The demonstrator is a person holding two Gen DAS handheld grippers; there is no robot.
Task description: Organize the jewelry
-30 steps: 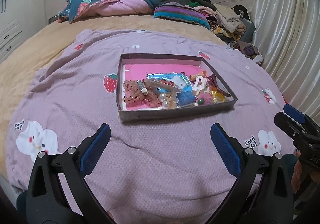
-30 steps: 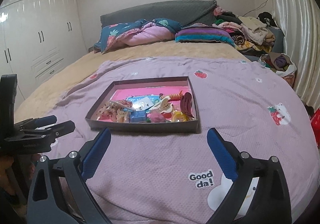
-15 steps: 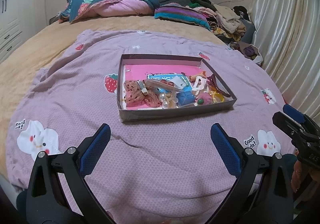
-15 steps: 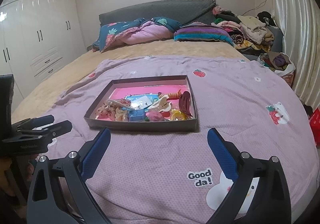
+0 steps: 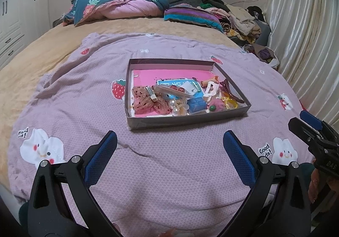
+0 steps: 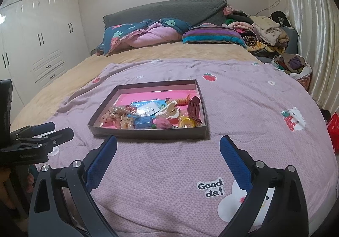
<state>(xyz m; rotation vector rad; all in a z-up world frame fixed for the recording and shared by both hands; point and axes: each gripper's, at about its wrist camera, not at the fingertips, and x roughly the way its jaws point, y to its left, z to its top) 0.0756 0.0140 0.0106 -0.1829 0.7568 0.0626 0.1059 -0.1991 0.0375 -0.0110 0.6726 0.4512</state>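
Centrally on the bed (image 5: 63, 63), the tray (image 5: 184, 121) is holding the jewelry (image 5: 180, 97), heaped toward its near edge. Both the left tool (image 5: 169, 150) and right tool (image 6: 168, 150) are hovering near the foot edge, fingers apart and empty, facing the tray as though ready for reaching.

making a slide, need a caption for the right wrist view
Open right tongs hover over a lilac blanket, facing a shallow box of jumbled hair accessories.

Small tangled pieces in the tray (image 5: 186, 119), too jumbled to identify
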